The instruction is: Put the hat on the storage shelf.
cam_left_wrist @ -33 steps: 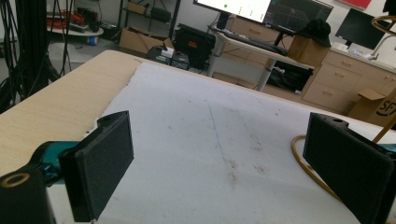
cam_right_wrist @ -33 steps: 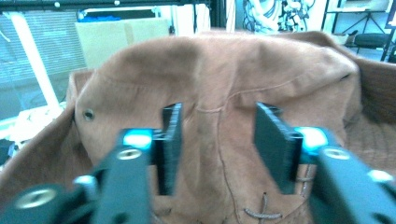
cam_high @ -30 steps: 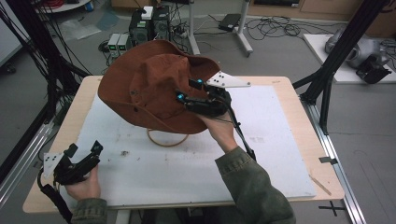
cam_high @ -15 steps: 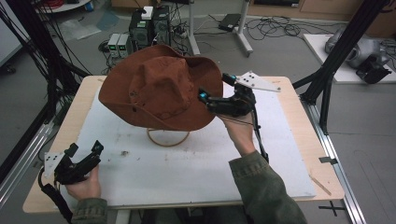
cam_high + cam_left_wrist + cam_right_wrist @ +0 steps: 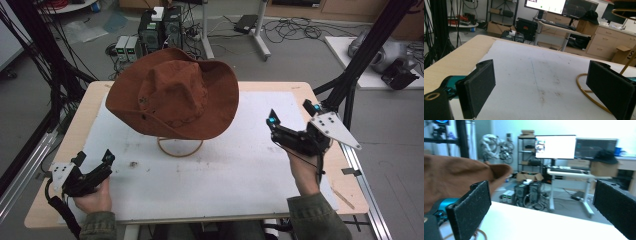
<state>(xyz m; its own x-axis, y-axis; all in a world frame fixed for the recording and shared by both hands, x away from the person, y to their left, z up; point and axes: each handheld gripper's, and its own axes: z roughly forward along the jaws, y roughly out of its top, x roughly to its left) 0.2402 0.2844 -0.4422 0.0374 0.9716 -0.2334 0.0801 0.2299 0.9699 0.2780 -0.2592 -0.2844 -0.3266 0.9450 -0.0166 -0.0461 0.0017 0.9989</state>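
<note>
A brown wide-brimmed hat (image 5: 175,95) rests tilted on a gold wire stand (image 5: 180,147) at the back left of the white mat (image 5: 240,170). My right gripper (image 5: 290,112) hovers to the right of the hat, well apart from its brim. Its jaws have just been opening and stand open with nothing between them. In the right gripper view the hat (image 5: 454,177) is at the left, beyond the right gripper (image 5: 541,207). My left gripper (image 5: 94,157) rests open near the front left corner. In its own view the left gripper (image 5: 539,92) faces the stand's ring (image 5: 584,93).
The mat covers a wooden table (image 5: 60,200). Black frame posts (image 5: 360,65) rise at both sides of the table. Computer boxes (image 5: 155,25) and cables lie on the floor behind. Small dark stains (image 5: 132,163) mark the mat.
My right gripper has let go of the hat's brim, opened, and moved right, away from the hat. The hat stays on the stand. The left gripper has not moved.
</note>
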